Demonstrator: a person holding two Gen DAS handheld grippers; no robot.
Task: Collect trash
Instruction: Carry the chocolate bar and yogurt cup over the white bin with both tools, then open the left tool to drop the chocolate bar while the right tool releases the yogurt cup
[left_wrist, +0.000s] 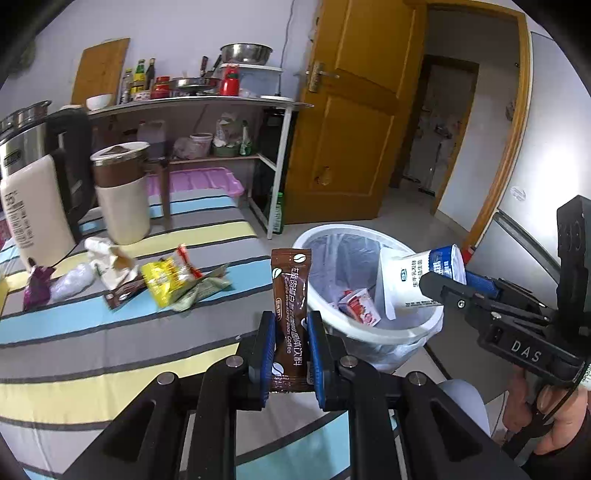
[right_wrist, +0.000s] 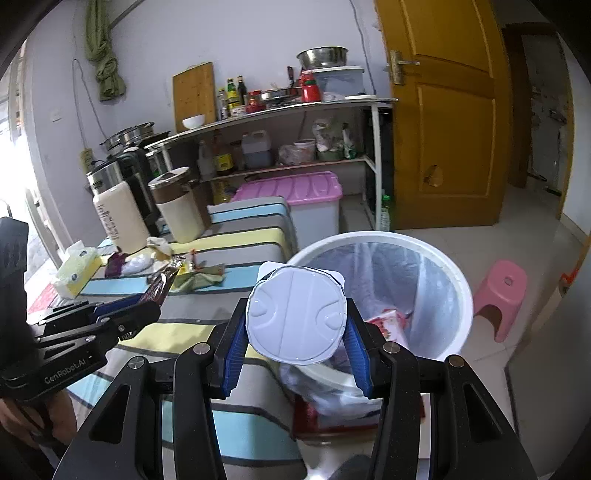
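Table (left_wrist: 110, 332): striped cloth, big kettle + jars at the far end, trash strewn mid-way.
Bin (left_wrist: 373, 334): white, clear liner, stands on the floor right at the table's edge. Already holds a red-and-white carton (left_wrist: 356, 306) at the bottom, so some trash is in.
Right gripper (right_wrist: 295, 341): jaws spread wide but clamped on a white yogurt cup (right_wrist: 297, 314), lid facing the cam. In the left view the cup hangs over the bin's mouth, just above the rim. Looks abt ready to drop.
Left gripper (left_wrist: 290, 347): jaws pressed tight, pinching a brown coffee sachet (left_wrist: 290, 295), upright, over the table edge just beside the bin, not yet above the opening.
Still on the table: yellow snack wrapper (left_wrist: 166, 277), green wrapper (left_wrist: 205, 290), crumpled paper (left_wrist: 109, 264), another brown sachet (left_wrist: 123, 293), clear plastic wad (left_wrist: 72, 282), purple wrapper (left_wrist: 37, 286).
Progress, my guess: early-to-mid. One item binned, two in hand, approx six pcs left to fetch.
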